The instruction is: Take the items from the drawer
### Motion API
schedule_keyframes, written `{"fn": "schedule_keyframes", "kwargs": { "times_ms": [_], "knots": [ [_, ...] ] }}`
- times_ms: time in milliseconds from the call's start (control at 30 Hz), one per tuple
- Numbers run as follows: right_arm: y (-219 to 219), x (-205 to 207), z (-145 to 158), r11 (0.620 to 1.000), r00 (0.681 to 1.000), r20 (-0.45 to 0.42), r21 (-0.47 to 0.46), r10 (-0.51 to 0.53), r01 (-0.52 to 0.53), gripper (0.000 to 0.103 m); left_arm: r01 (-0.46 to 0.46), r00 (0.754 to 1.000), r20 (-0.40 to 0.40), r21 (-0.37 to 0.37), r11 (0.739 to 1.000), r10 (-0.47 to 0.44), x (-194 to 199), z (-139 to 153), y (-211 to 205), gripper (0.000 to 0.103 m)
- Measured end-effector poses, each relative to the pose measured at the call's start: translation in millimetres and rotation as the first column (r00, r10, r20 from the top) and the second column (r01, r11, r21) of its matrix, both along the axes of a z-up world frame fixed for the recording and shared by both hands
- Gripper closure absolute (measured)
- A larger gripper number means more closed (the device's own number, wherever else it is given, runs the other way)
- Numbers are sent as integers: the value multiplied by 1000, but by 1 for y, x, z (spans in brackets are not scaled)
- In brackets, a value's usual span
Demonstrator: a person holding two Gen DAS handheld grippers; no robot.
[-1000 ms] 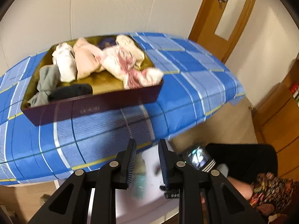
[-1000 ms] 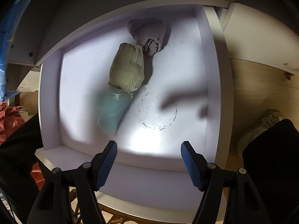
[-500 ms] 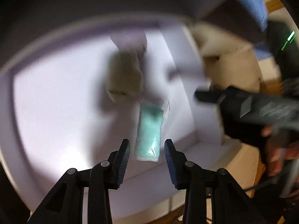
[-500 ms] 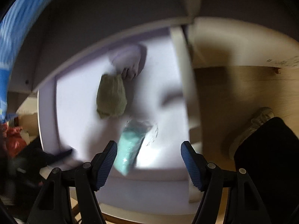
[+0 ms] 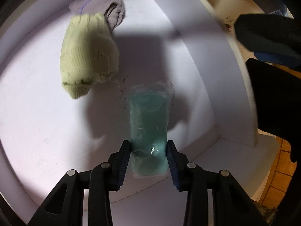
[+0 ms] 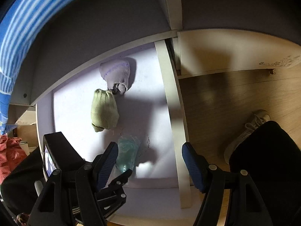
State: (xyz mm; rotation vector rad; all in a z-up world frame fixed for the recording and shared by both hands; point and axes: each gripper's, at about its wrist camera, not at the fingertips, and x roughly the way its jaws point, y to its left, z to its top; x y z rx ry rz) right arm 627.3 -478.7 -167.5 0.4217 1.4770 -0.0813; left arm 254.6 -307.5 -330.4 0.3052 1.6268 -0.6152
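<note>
A white drawer (image 5: 37,131) (image 6: 75,103) stands pulled out. On its floor lie a teal plastic-wrapped packet (image 5: 148,122) (image 6: 128,150), a pale green rolled sock (image 5: 88,56) (image 6: 104,111) and a lilac rolled sock (image 5: 105,5) (image 6: 116,73). My left gripper (image 5: 147,150) points down into the drawer and straddles the near end of the packet. Its pads sit right against the packet's sides, and I see no squeeze in the wrapper. My right gripper (image 6: 148,162) hangs open above the drawer's front right part with nothing between its fingers.
The drawer's right wall (image 6: 169,94) separates it from a wooden floor (image 6: 225,103). A person's shoe (image 6: 250,128) and dark trouser leg (image 6: 263,160) are at the right. A blue checked cloth (image 6: 11,37) hangs above on the left, and red fabric (image 6: 7,154) lies lower left.
My left gripper has swung from the blue-covered board down into the drawer, parted its jaws and slid over the teal packet. The right gripper has drifted right, still open.
</note>
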Motion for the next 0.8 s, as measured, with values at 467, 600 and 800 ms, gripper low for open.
{"fn": "schedule_keyframes", "kwargs": {
  "times_ms": [467, 600, 800],
  "knots": [
    [7, 3, -10, 1000, 999, -29, 23, 15, -14, 32, 24, 992, 127, 20, 1000, -27, -27, 30, 33, 72],
    [13, 3, -12, 999, 999, -37, 30, 33, -32, 32, 18, 983, 184, 27, 999, -23, -35, 53, 36, 72],
    [19, 1, -14, 998, 997, -47, 27, 55, -53, 32, 22, 962, 272, 25, 999, -28, -40, 90, 51, 72]
  ]
}}
